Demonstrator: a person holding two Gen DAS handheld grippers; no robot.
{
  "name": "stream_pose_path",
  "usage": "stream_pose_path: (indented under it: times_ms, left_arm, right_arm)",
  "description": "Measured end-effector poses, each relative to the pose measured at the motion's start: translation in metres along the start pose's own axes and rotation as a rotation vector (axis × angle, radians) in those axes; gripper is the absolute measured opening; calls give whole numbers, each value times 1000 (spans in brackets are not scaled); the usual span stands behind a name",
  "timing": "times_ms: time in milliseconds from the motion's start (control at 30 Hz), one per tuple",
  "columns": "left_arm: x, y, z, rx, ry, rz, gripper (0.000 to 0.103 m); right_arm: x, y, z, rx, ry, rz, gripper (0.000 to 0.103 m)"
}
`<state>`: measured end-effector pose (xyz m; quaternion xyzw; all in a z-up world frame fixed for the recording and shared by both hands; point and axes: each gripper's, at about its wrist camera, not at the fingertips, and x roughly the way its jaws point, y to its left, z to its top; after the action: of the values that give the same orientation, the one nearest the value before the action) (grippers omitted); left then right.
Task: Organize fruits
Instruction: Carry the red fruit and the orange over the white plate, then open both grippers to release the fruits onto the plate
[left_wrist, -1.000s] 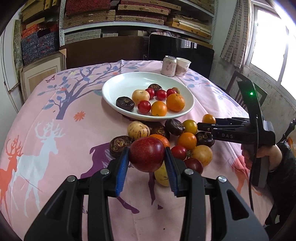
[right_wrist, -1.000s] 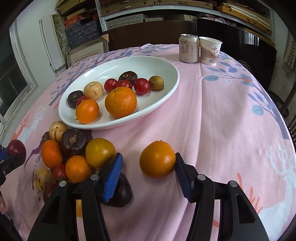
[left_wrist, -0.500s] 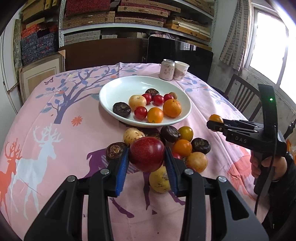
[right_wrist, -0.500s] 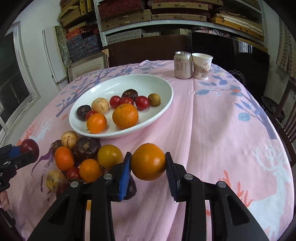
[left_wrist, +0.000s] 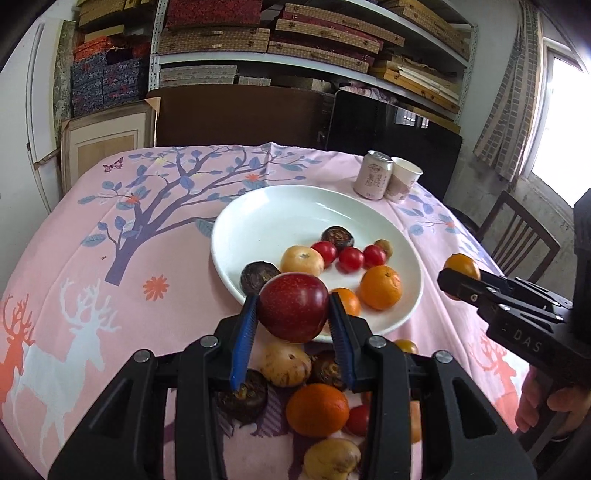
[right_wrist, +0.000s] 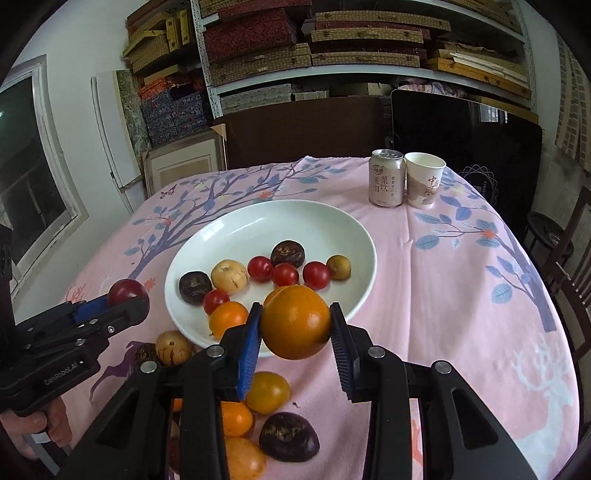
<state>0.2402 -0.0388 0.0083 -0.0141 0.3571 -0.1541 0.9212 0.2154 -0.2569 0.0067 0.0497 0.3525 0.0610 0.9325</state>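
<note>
The left gripper (left_wrist: 293, 314) clamps a dark red plum (left_wrist: 293, 312), hiding part of the white plate (left_wrist: 266, 206) just beyond its fingertips. The right gripper (right_wrist: 295, 326) clamps an orange (right_wrist: 295, 321) before the same plate's near rim, covering another orange fruit behind; loose fruit beneath both grippers is partly hidden by their black frames.

Left claw (left_wrist: 293, 314) clamped on a red fruit (left_wrist: 293, 312), held up off the desk at the near rim of the white plate (left_wrist: 258, 221). Right claw (right_wrist: 295, 328) clamped on an orange fruit (right_wrist: 295, 323), also raised at the plate's near rim.
</note>
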Motion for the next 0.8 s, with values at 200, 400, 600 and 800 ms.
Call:
stream_pose_path:
  times_ms: [200,400,600,800]
  left_arm:
    - [43,12,10,-38,67,25,37]
    - [63,6,23,-8,72,25,37]
    - [72,0,25,18,76,39,46]
    - [47,16,26,-50,-11,110,98]
  right_arm:
    - [25,1,16,-21,20,27,36]
    - [47,-1,20,-21,46,45,36]
    - [59,-3,17,-24,79,35,37]
    - [40,-16,15,6,28,-8,93]
